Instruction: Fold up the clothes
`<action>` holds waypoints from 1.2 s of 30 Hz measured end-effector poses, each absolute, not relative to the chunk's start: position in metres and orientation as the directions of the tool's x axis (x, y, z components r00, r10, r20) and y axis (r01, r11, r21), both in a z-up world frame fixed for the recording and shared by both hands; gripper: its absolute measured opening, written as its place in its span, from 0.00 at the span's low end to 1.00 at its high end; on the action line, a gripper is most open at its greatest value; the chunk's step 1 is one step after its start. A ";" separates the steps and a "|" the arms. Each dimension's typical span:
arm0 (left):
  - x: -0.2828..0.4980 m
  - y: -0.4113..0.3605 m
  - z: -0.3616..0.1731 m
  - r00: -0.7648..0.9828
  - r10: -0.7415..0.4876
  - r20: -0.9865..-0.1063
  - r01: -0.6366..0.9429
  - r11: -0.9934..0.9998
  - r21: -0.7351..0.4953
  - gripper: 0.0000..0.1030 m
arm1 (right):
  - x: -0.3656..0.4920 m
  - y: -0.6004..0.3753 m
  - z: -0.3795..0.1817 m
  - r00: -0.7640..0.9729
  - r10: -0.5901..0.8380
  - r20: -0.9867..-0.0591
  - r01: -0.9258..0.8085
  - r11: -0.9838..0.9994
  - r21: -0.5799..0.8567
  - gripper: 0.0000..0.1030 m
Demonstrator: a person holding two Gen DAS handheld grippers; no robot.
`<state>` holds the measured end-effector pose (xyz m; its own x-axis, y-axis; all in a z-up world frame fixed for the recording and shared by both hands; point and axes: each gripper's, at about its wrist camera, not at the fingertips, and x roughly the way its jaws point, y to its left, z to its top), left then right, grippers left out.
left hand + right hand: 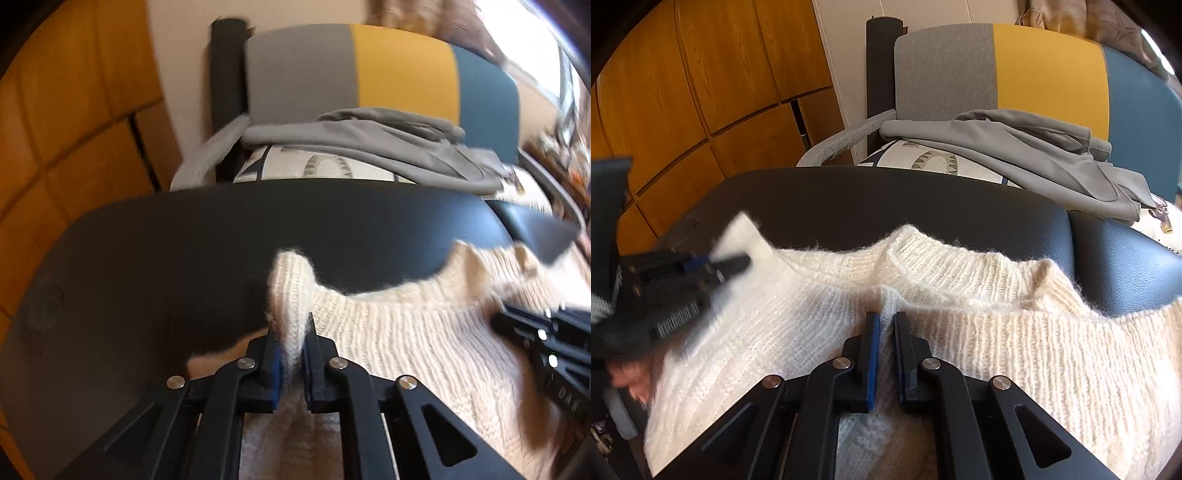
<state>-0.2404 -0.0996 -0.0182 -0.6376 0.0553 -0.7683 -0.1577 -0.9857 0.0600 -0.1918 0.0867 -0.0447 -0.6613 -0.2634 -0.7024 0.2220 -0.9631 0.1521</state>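
A cream knitted sweater (406,332) lies on a black padded surface (184,240), its ribbed collar (945,269) toward the far edge. My left gripper (291,328) is shut on a raised fold at the sweater's left shoulder corner. My right gripper (886,319) is shut on a pinch of the sweater (1034,350) just below the collar. The left gripper (738,263) also shows blurred at the left of the right wrist view, and the right gripper (498,321) enters the left wrist view from the right edge.
Behind the black surface (849,199) stands a chair with a grey, yellow and blue back (1045,74). A grey garment (1034,155) is draped over a patterned cushion (934,162) on its seat. Orange wooden cabinet doors (701,92) fill the left. A blurred hand (628,376) is at the lower left.
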 end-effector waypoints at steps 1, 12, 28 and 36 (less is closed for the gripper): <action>-0.244 -0.103 -0.024 -0.623 0.066 -0.779 -0.157 -0.987 0.042 0.09 | -0.192 0.086 -0.045 -0.662 -0.262 -0.702 0.222 -0.963 0.151 0.06; -0.195 -0.100 0.006 -0.713 0.130 -0.688 -0.184 -0.983 0.005 0.17 | -0.192 0.085 -0.045 -0.666 -0.255 -0.701 0.218 -0.965 0.143 0.06; -0.182 -0.078 -0.028 -0.706 0.100 -0.701 -0.229 -0.969 0.092 0.19 | -0.161 0.119 -0.016 -0.614 -0.181 -0.768 0.145 -0.983 0.115 0.24; -0.185 -0.083 -0.032 -0.702 0.127 -0.701 -0.229 -0.972 0.053 0.20 | -0.197 0.133 -0.036 -0.621 0.047 -0.783 0.099 -0.986 -0.137 0.01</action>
